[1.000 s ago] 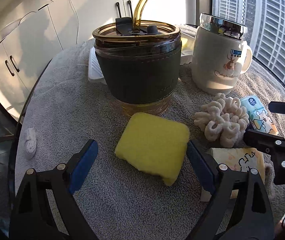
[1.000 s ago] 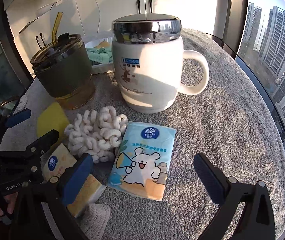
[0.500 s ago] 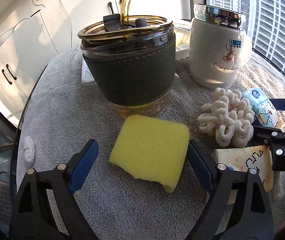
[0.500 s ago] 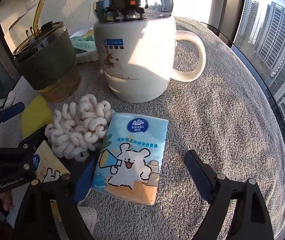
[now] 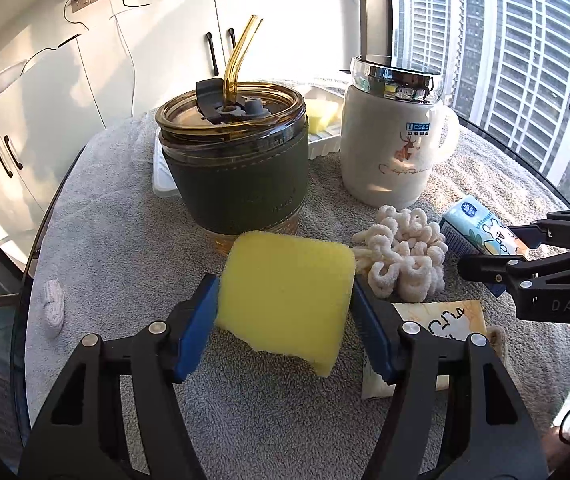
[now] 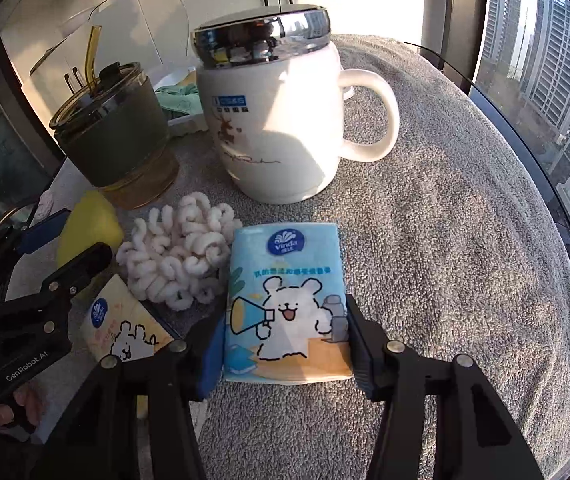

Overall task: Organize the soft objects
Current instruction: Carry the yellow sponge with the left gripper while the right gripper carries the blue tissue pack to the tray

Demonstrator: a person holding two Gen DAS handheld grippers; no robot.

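Your left gripper [image 5: 285, 312] has just been closing and now has its blue pads pressed on both sides of the yellow sponge [image 5: 287, 296], which sits tilted with its near edge off the grey towel [image 5: 105, 240], so you look to be at the start of a lift. Your right gripper [image 6: 281, 344] has likewise been closing, and its pads now clamp the near end of the blue tissue pack [image 6: 287, 304], which lies to the right of the white chenille scrunchie [image 6: 177, 256]. A second, cream tissue pack [image 6: 123, 330] rests near and to the left of that, between your two tools. Behind these stand the green-sleeved tumbler [image 5: 237, 168] and the white lidded mug [image 5: 393, 144], and farther back a white tray [image 5: 325, 140] already holds something yellow and something green. That tray seems the likely place for the soft items, though you should judge this yourself. For the next move, raise both pieces clear of the tumbler's straw and the mug's lid before carrying them back, keeping the squeeze gentle so the sponge does not spring out.
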